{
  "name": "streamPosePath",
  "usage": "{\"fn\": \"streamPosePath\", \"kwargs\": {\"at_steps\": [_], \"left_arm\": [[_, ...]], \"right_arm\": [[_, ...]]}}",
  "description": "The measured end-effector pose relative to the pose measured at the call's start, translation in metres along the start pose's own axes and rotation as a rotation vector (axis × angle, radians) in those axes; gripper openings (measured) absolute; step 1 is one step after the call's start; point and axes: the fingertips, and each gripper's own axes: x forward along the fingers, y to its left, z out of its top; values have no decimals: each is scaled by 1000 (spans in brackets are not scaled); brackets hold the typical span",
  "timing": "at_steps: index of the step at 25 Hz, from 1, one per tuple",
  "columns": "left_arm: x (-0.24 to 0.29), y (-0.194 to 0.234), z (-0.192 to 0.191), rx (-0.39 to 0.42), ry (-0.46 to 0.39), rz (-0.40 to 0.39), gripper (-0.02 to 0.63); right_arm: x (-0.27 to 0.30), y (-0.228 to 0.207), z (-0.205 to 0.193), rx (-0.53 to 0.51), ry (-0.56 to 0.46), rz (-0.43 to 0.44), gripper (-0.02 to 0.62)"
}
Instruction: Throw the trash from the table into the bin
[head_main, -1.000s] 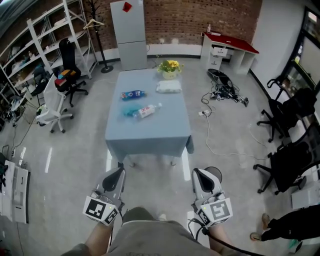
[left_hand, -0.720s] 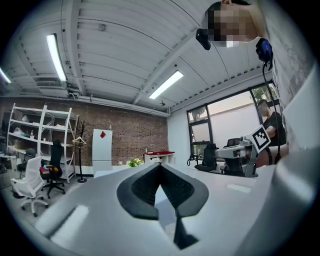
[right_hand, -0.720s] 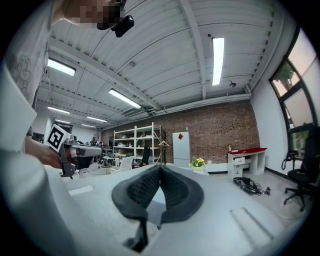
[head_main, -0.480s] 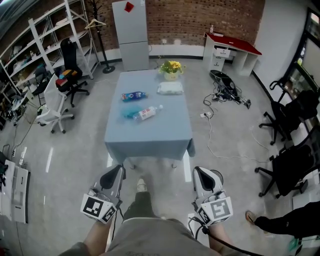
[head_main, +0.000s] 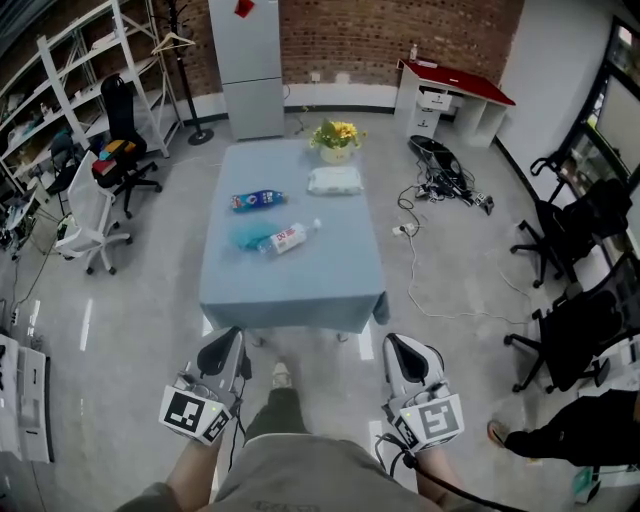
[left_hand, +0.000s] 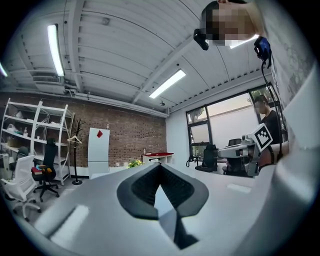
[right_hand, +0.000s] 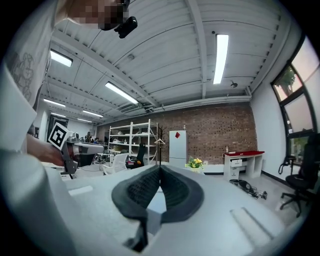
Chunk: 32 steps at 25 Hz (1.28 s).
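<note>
The person stands on the grey floor (head_main: 140, 300) just short of the blue-clothed surface (head_main: 300, 290), with both claws held level ahead of the body. The left claw (head_main: 226, 345) has its two jaws pressed together with nothing between them. The right claw (head_main: 402, 350) is likewise closed and empty. The trash lies on the far half of the surface. A clear plastic bottle (head_main: 290, 237) with a red-and-white label lies on its side, and a crumpled blue wrapper (head_main: 250, 238) lies just beside it on the left. A blue snack packet (head_main: 257, 200) lies just beyond them. A white pack of wipes (head_main: 334, 181) and a pot of yellow flowers (head_main: 337, 137) sit nearer the far edge. Both claws are well apart from all of these.
</note>
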Motion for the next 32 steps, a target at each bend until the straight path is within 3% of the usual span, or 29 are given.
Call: {"fn": "streamPosePath", "kwargs": {"at_steps": [12,23,32], "left_arm": [[82,116,-12,-38,38,-36,0],[140,233,-10,-48,17,-71,0],[171,285,-10,-65,-6,-82,0]], "right_arm": [[131,-11,3,-14,85,-39,3],[267,10,23,-72,105,-5,3],[330,12,36,-102,105,-25,3]]}}
